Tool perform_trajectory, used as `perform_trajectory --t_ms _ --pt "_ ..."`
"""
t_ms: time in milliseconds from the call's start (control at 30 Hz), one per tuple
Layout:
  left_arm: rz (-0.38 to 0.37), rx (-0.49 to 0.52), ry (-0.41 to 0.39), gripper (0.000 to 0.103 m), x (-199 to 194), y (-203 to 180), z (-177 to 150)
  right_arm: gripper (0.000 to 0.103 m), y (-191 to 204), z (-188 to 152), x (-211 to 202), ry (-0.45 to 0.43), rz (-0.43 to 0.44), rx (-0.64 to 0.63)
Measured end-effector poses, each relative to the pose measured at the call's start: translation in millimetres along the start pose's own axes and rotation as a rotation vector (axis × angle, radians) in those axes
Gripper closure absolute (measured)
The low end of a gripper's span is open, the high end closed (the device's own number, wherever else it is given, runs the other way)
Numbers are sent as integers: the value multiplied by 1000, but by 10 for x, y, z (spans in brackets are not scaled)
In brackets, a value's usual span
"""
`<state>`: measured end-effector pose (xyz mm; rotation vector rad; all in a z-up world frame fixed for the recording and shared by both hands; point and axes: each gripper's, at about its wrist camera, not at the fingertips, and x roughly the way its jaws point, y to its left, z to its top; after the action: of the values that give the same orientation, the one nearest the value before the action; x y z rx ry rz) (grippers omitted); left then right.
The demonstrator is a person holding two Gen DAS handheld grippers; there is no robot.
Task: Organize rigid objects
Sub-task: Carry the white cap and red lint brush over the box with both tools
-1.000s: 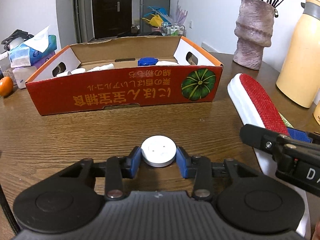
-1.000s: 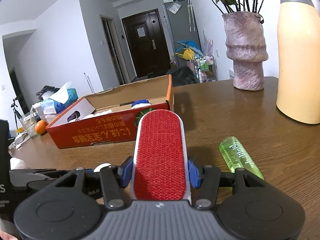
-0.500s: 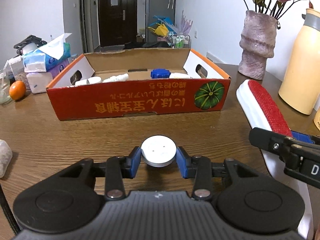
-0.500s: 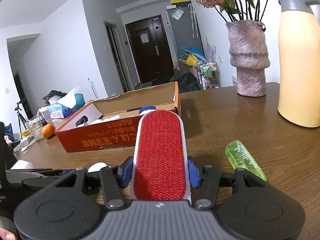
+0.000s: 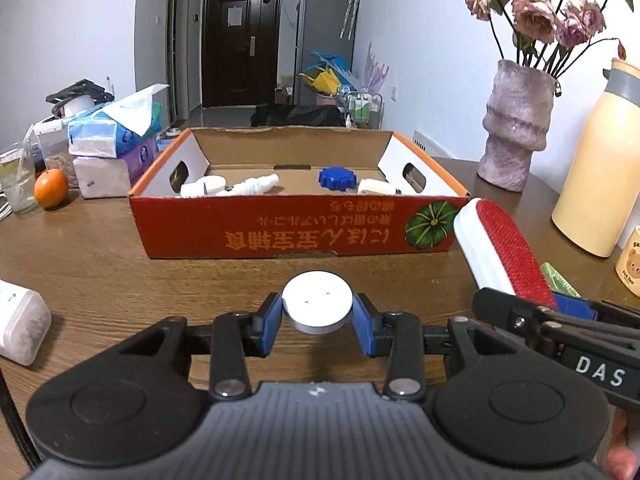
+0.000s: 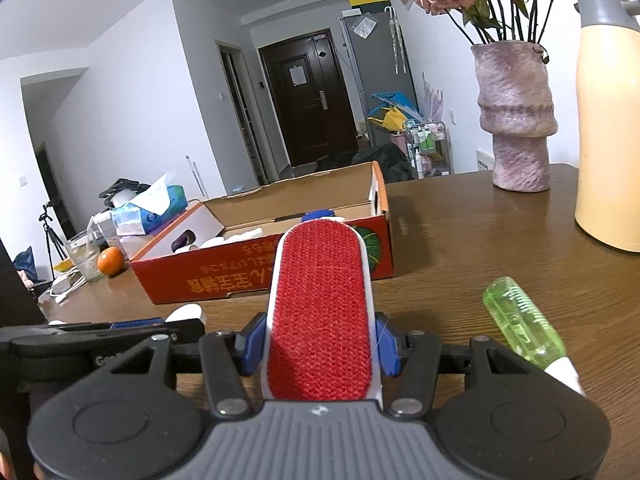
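My left gripper [image 5: 318, 316] has its blue pads closed on a small white round puck [image 5: 317, 307], one pad on each side of its rim, so the jaws stand only narrowly apart; the puck is lifted clear of the wooden table [image 5: 100, 272] and faces up flat. My right gripper [image 6: 320, 354] is clamped on a lint brush [image 6: 320, 312] with a red bristle face and a white body, gripped across its width near the handle end, jaws about a third open around it, the brush jutting forward and up past my fingertips. In the left wrist view that same brush [image 5: 500, 248] rises at the right side, its tip near the front right corner of the red cardboard box [image 5: 300, 236]. The box sits toward the middle of the table, its long printed wall facing me, a green pumpkin picture at its right end. Inside it lie a blue ridged cap [image 5: 337, 178], a white tube [image 5: 250, 186] and a few other white pieces that I cannot make out well. A green translucent bottle [image 6: 520, 322] lies on its side on the table just right of my right gripper. Toward the table's far right edge stand a rough pink vase [image 6: 514, 120] with dried roses and a tall cream flask [image 6: 608, 120]. Near the left edge sit an orange [image 5: 50, 193] and stacked tissue packs [image 5: 112, 140].
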<state>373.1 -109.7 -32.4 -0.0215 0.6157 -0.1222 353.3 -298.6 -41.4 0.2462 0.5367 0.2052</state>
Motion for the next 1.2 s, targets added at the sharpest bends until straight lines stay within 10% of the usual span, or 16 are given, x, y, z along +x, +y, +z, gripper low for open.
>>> perform_trajectory --t_ms 1200 --pt "43 -46 -114 64 28 565 681 49 662 558 459 -53 34 48"
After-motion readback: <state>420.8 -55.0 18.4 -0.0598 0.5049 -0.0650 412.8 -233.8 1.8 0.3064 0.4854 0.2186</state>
